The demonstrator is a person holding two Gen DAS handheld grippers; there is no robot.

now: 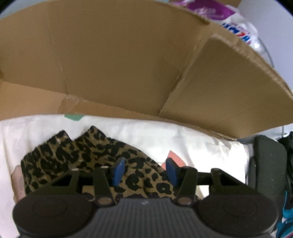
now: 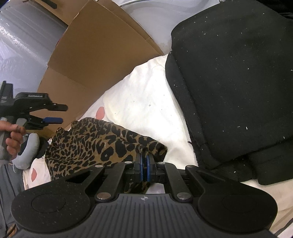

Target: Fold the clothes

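A leopard-print garment [image 1: 82,152] [image 2: 91,142] lies crumpled on a white cloth with pink spots [image 1: 183,137] [image 2: 142,102]. My right gripper [image 2: 144,161] is shut on the garment's near corner, and fabric shows between its blue pads. My left gripper [image 1: 145,170] hangs over the garment with its blue pads apart and nothing pressed between them. In the right wrist view the left gripper [image 2: 60,113] hovers above the garment's far left edge, held by a person's hand [image 2: 12,135].
A large open cardboard box [image 1: 128,64] [image 2: 95,45] stands just behind the white cloth. A folded black garment [image 2: 238,82] [image 1: 269,161] lies to the right. A plastic packet with purple print [image 1: 219,12] sits beyond the box, and a grey rounded object [image 2: 29,150] lies at the left.
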